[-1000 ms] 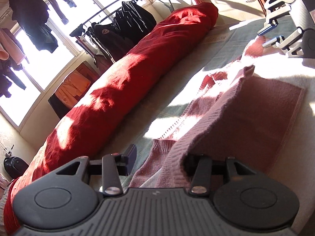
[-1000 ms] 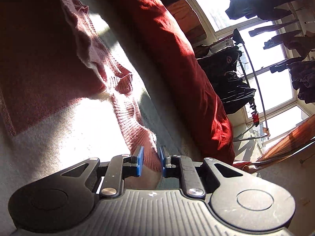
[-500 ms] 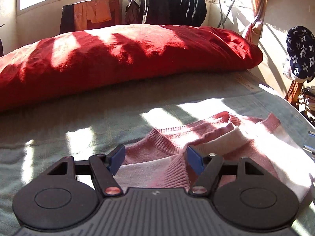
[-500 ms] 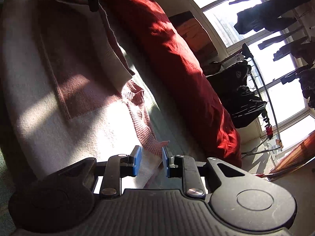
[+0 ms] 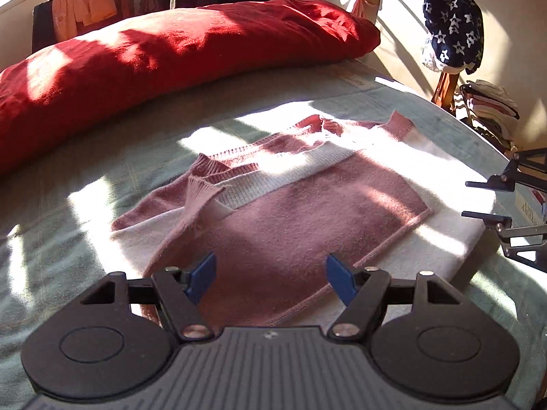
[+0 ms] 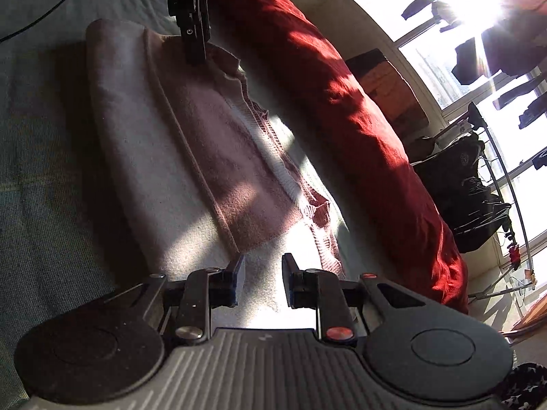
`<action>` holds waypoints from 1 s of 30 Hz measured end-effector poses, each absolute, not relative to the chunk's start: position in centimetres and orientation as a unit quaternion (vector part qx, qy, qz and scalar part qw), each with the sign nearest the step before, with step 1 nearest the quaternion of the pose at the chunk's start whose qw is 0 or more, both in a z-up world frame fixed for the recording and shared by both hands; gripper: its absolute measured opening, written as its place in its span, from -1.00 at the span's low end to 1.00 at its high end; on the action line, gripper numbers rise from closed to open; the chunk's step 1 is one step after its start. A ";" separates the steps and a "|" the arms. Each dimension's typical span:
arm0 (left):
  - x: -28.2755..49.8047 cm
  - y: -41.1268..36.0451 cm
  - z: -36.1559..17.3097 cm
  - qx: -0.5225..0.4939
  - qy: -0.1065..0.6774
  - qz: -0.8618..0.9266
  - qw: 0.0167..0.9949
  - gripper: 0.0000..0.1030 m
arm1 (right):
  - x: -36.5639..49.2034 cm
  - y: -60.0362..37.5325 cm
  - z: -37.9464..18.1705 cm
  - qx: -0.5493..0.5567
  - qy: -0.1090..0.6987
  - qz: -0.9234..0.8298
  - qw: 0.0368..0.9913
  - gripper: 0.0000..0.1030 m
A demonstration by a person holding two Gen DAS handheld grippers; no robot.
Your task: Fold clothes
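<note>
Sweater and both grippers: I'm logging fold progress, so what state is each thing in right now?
pink and white sweater: lying folded on the bed, no gripper holding it.
left gripper: open, nothing between its jaws.
right gripper: jaws opening, nothing between them.
red pillow: lying along the far edge of the bed.

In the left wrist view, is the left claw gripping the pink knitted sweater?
No: the left claw stands open above the pink knitted sweater, its blue pads clear of the fabric.
</note>
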State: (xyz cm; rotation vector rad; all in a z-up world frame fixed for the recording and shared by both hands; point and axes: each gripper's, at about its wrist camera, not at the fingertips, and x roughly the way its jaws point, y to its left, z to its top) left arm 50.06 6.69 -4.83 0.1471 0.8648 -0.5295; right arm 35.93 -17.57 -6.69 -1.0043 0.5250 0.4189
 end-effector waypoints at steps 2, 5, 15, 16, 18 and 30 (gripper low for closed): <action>50.9 7.8 -5.9 0.033 0.419 -0.233 0.877 0.40 | 35.5 -17.5 -6.9 -0.472 0.251 0.197 0.822 -0.43; 52.2 9.4 -7.0 -0.014 0.410 -0.194 0.891 0.43 | 34.8 -17.8 -7.0 -0.461 0.258 0.200 0.825 -0.43; 47.7 8.6 -4.3 0.111 0.343 -0.157 0.919 0.41 | 33.8 -19.5 -6.7 -0.428 0.279 0.207 0.834 -0.42; 46.1 7.9 -3.6 0.148 0.327 -0.181 0.916 0.42 | 33.6 -19.6 -6.5 -0.423 0.277 0.212 0.836 -0.40; 42.7 6.4 -3.1 0.219 0.296 -0.214 0.905 0.47 | 33.2 -19.7 -6.1 -0.417 0.270 0.220 0.839 -0.29; 30.0 -2.9 -12.2 0.595 0.138 -0.270 0.744 0.54 | 30.5 -14.7 -9.0 -0.494 0.214 0.254 0.804 -0.10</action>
